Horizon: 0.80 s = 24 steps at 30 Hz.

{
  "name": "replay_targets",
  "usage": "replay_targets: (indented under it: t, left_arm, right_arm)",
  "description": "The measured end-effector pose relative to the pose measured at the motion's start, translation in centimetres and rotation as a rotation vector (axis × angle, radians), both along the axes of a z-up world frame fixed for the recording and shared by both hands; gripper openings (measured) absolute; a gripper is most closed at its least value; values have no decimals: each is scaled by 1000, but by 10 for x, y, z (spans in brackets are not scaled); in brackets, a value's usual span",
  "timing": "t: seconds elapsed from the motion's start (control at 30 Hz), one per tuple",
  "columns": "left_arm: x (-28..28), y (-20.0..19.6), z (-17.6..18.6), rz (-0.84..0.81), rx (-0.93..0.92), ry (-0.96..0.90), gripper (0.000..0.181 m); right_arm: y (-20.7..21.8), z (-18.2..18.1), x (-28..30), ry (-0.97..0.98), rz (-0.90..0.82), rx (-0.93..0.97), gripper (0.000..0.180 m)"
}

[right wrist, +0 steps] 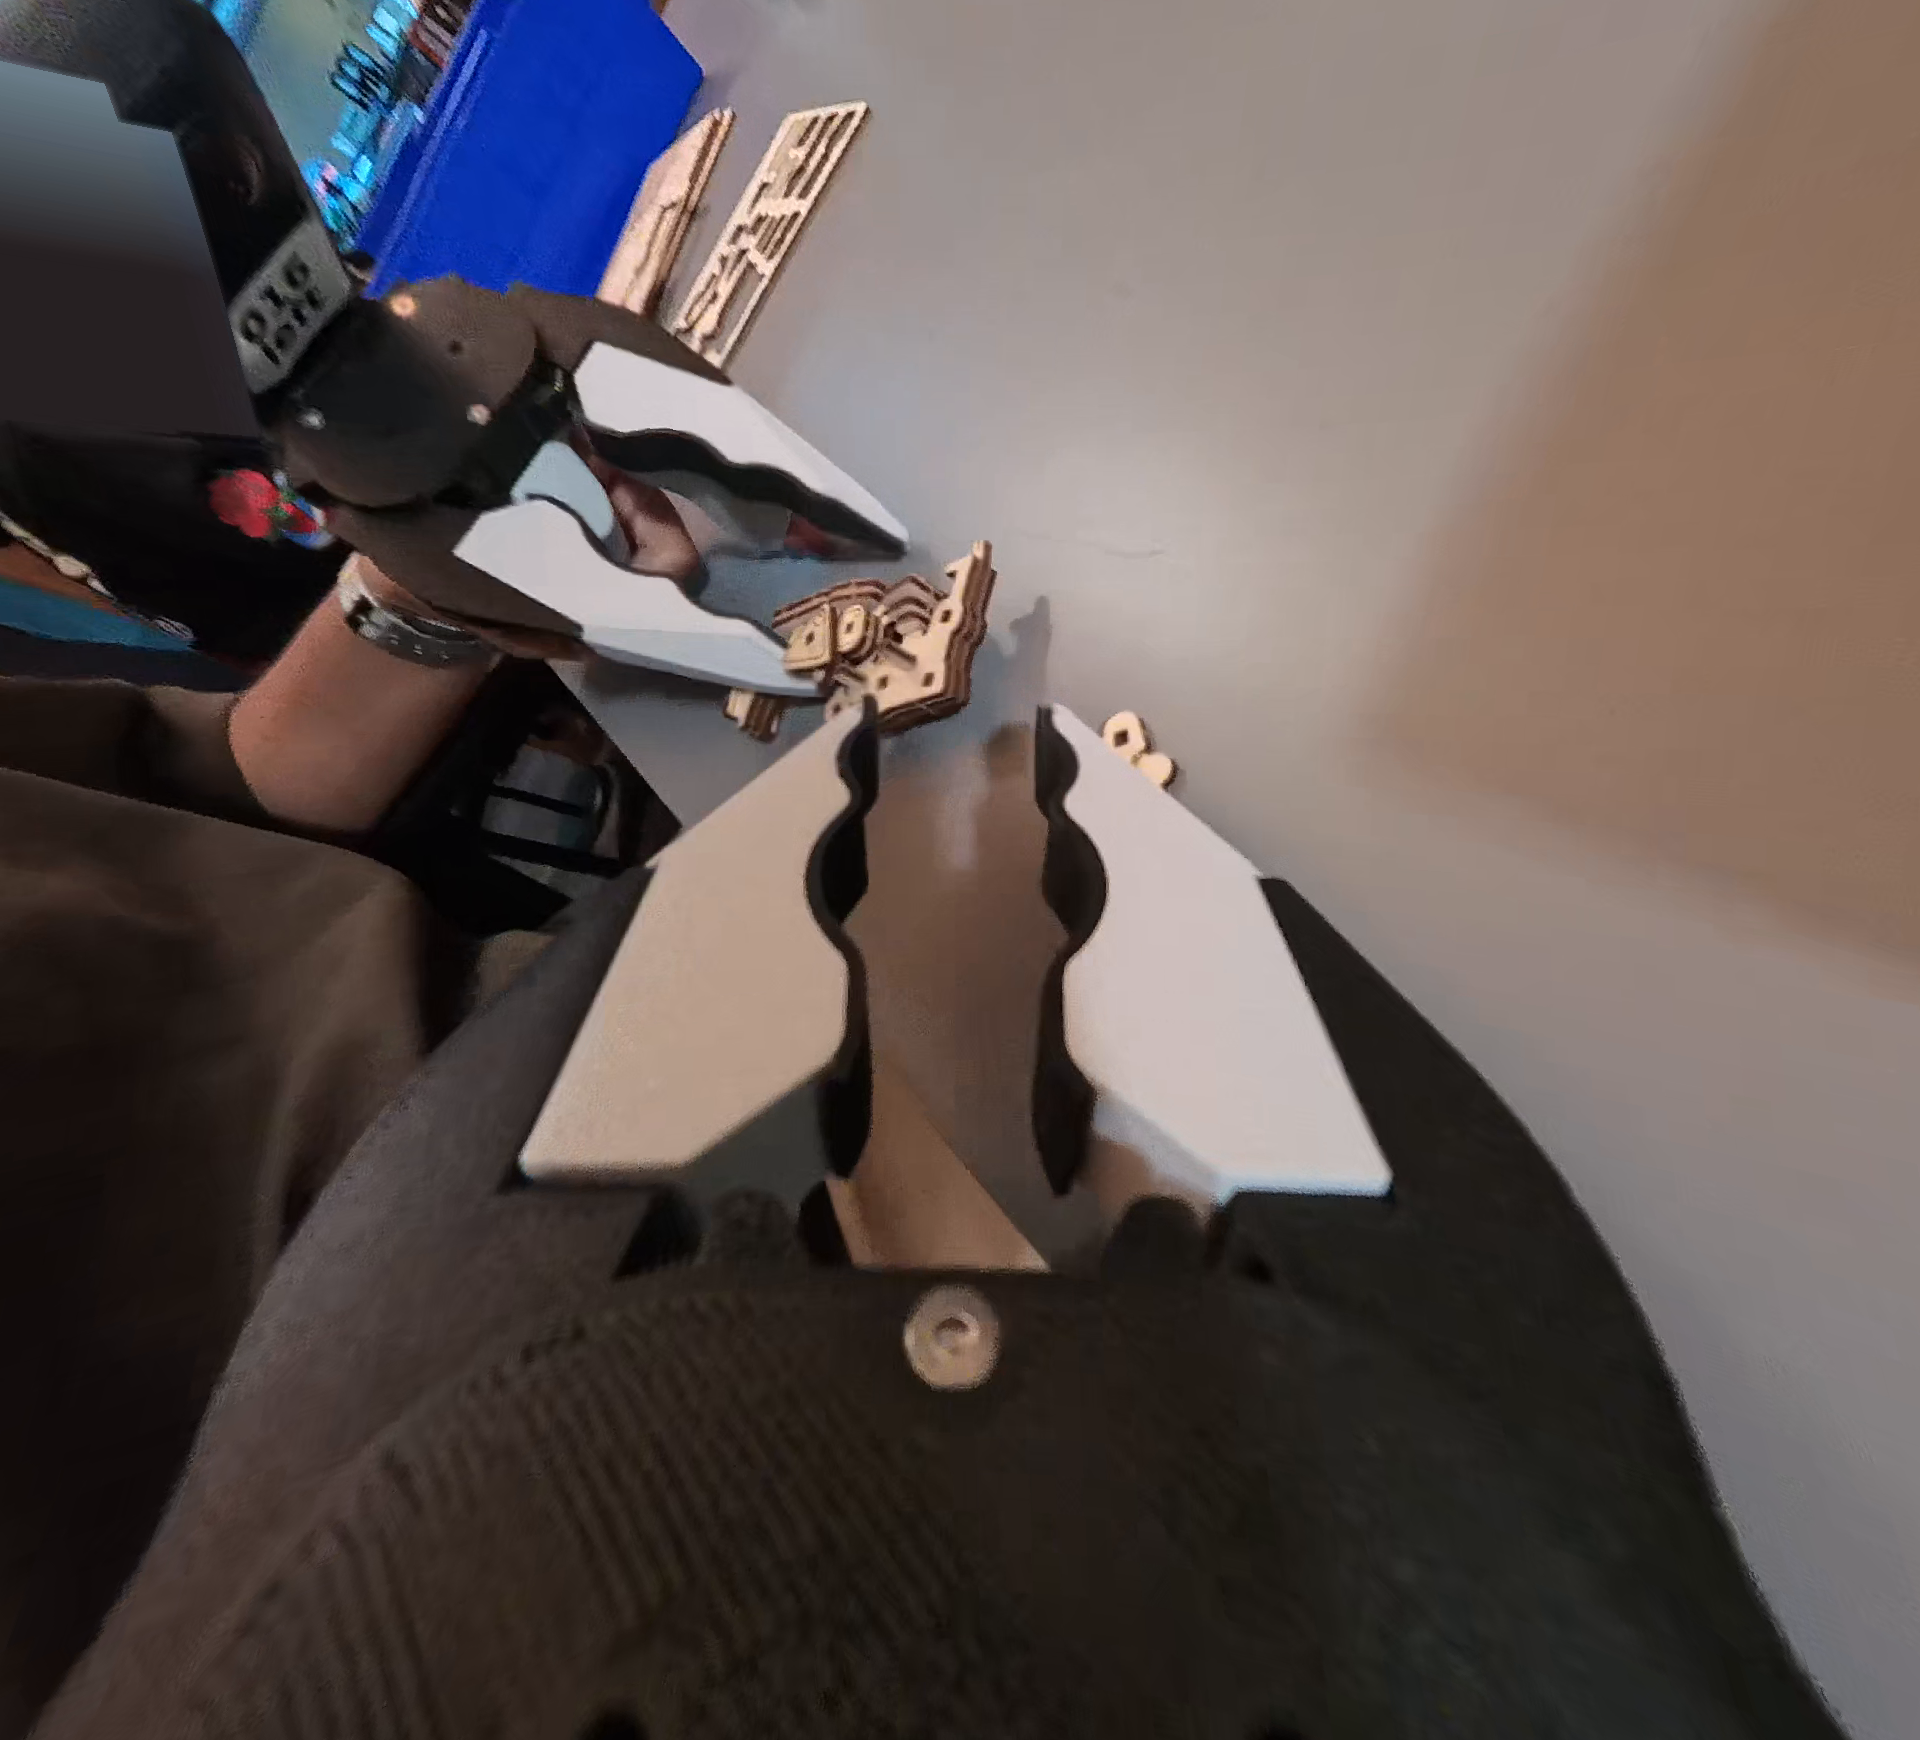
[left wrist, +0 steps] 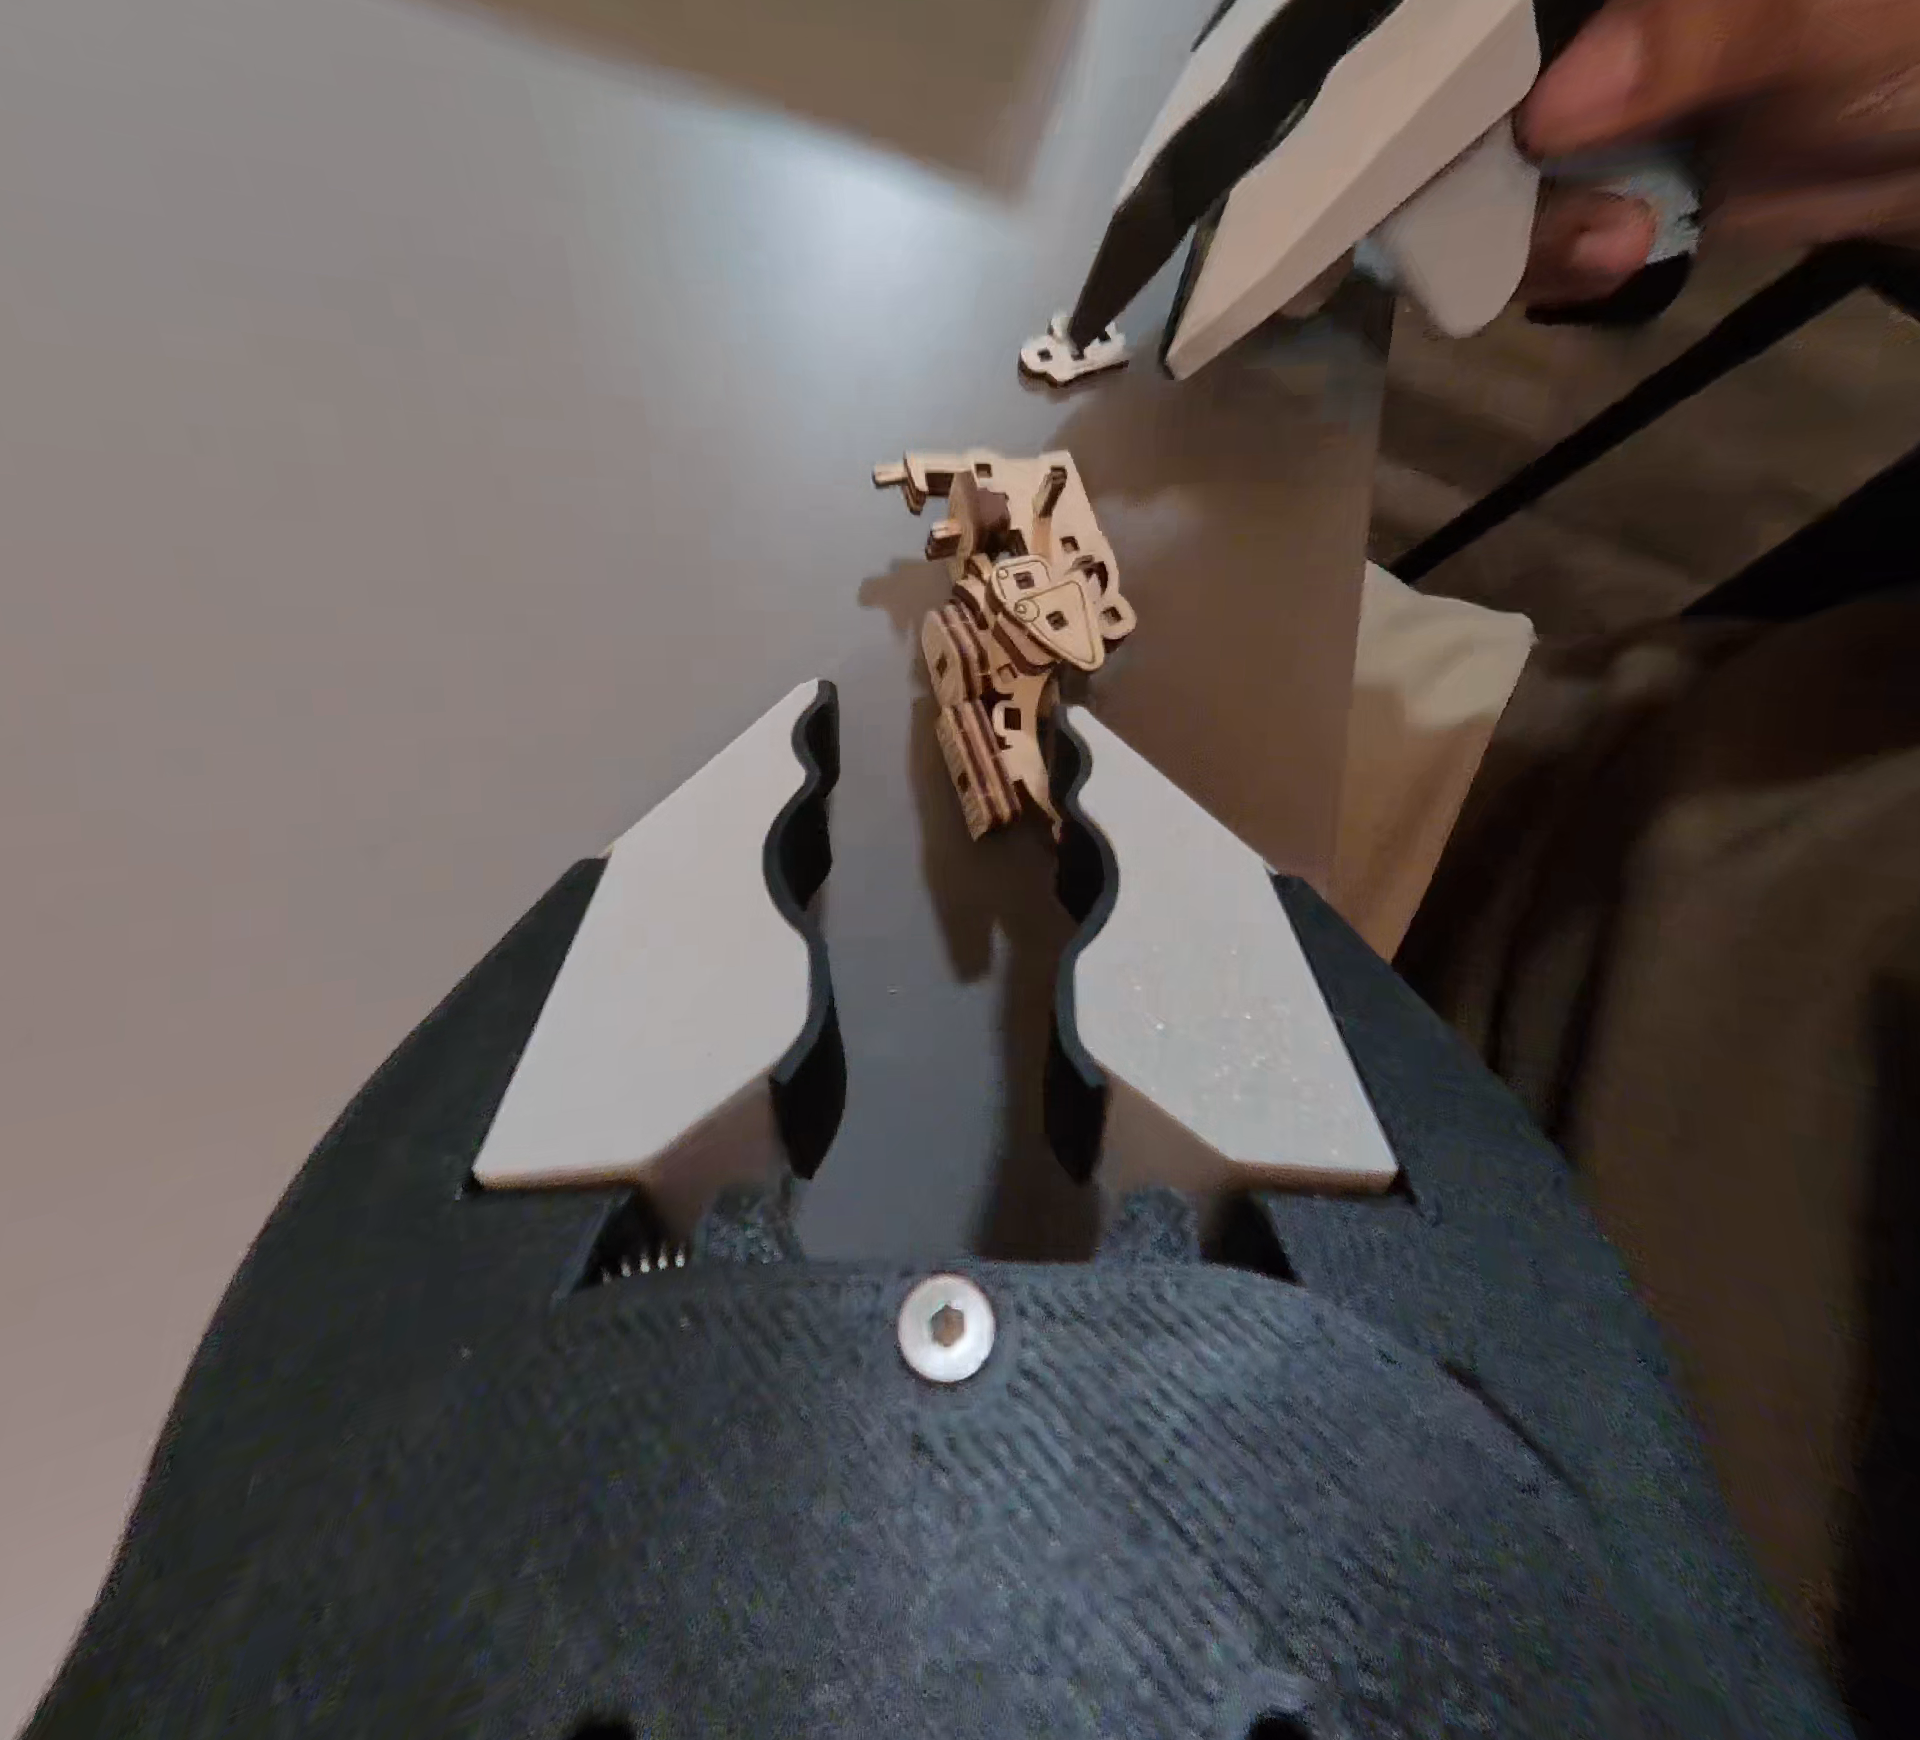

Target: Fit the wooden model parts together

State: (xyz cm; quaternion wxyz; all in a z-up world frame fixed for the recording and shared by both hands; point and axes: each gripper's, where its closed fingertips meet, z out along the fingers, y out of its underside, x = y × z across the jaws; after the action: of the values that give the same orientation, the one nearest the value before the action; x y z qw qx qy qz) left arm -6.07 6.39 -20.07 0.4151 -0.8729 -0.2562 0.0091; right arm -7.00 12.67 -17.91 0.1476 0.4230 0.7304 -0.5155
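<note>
Model (left wrist: 1013, 641) flat on table (left wrist: 416, 443), long axis toward left gripper (left wrist: 951, 714)

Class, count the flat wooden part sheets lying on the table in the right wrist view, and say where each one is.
2. One cut-out sheet lies far along the table, beyond the left gripper. A second sheet, edge-on, lies just left of it by the blue box. It may be a stack.

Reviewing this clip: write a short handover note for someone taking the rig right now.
Left gripper: open, empty, fingers either side of the model on the table.
Right gripper: open, empty, one tip at the loose part beyond the model.
Part sheets lie farther along the table.
Done: model partly built.
Left: probably grip the model, pick up the loose part, fit it.
</note>
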Motion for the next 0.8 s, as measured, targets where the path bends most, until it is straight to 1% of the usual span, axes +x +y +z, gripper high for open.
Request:
replay_targets:
  t: [0.1, 0.23, 0.37, 0.53, 0.6, 0.7, 0.8]
  left_arm:
    - [3, 4, 4, -1, 60, -55, 35]
    - [4, 2, 8, 11, 118, -109, 21]
    - [8, 3, 4, -4, 96, -117, 17]
    - [8, 4, 0, 0, 50, -85, 16]
    - [8, 4, 0, 1, 46, -80, 16]
    - [8, 4, 0, 1, 44, -75, 16]
    - [8, 4, 2, -1, 57, -71, 16]
  right_arm:
    - [-6, -8, 3, 20, 41, 63, 31]
    - [-17, -11, 9, 88, 108, 123, 34]
    - [-27, -13, 18, 125, 177, 153, 34]
    - [-36, -10, 33, 119, 252, 125, 23]
    - [-35, -9, 33, 115, 245, 121, 23]
    - [-24, -14, 22, 112, 184, 160, 24]
    - [-16, -7, 10, 85, 100, 104, 25]
